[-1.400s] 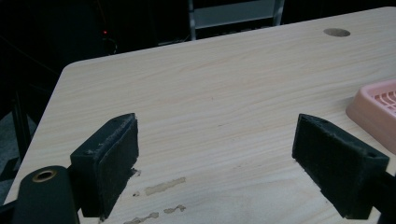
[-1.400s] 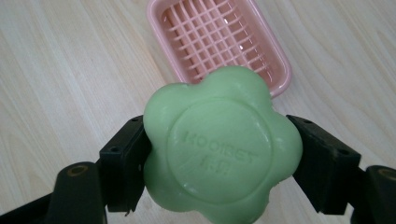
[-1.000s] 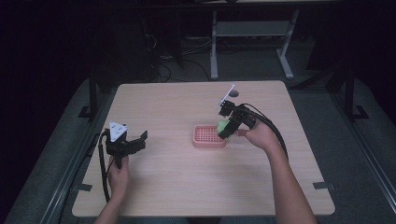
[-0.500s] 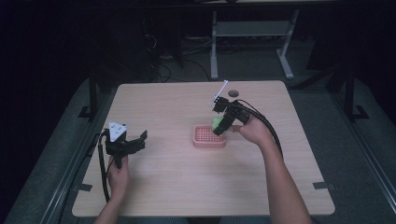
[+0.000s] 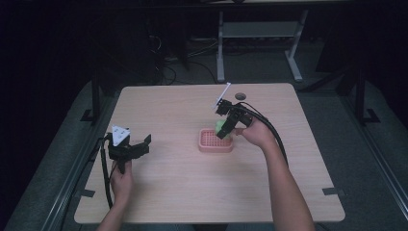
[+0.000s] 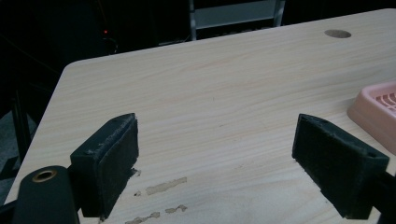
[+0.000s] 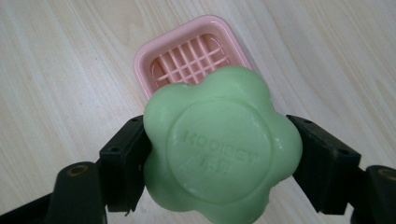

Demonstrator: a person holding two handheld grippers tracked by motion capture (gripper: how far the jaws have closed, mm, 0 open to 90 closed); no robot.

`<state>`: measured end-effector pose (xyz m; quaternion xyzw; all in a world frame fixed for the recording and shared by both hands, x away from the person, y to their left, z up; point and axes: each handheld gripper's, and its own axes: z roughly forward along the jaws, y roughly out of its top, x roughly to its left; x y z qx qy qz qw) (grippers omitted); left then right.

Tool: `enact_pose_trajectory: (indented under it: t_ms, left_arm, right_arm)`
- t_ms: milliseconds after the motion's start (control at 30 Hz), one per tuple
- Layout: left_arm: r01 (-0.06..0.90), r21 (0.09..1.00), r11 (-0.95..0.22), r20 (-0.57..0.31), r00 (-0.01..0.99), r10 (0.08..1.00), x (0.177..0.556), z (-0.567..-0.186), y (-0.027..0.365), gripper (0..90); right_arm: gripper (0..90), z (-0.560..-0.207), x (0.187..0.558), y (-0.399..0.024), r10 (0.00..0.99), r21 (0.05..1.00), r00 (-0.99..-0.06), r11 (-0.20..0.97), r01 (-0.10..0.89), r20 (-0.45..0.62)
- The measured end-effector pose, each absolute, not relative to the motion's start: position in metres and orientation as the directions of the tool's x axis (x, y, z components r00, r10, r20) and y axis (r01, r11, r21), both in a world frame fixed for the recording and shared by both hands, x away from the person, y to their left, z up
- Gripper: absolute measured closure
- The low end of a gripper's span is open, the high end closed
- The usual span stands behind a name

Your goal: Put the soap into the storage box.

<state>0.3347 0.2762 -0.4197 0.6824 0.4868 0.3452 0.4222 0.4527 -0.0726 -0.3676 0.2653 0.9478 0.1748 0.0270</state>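
Observation:
A green flower-shaped soap (image 7: pixel 219 144) is clamped between the jaws of my right gripper (image 7: pixel 219 154), which is shut on it. In the high view that gripper (image 5: pixel 222 129) hovers over the far right part of a pink soap dish (image 5: pixel 210 142) with the soap (image 5: pixel 220 125) held just above it. The dish (image 7: pixel 187 56) has a grid floor and lies below the soap. My left gripper (image 5: pixel 139 146) rests low at the table's left side, open, with bare wood between its pads (image 6: pixel 109 163). The dish's edge (image 6: pixel 378 107) shows at its right.
A light wooden table (image 5: pixel 168 183) holds everything, with a round cable hole (image 5: pixel 240 96) near its far edge. Scuff marks (image 6: pixel 161 186) lie on the wood by the left gripper. A metal stand (image 5: pixel 260 31) and cables sit on the dark floor behind.
My right gripper has moved leftward and lower with the soap, from beside the dish's right edge to over the dish. The left gripper has stayed where it was.

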Motion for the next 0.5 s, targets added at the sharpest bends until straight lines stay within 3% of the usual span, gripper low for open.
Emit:
enact_pose_trajectory:
  t_ms: [500]
  left_arm:
    - [0.372, 0.914, -0.163, 0.055, 0.285, 0.957, 0.335, -0.42, 0.277, 14.3]
  right_arm:
    - [26.1, -0.382, 0.464, -0.056, 0.51, 0.316, -0.858, 0.806, 0.501, 0.059]
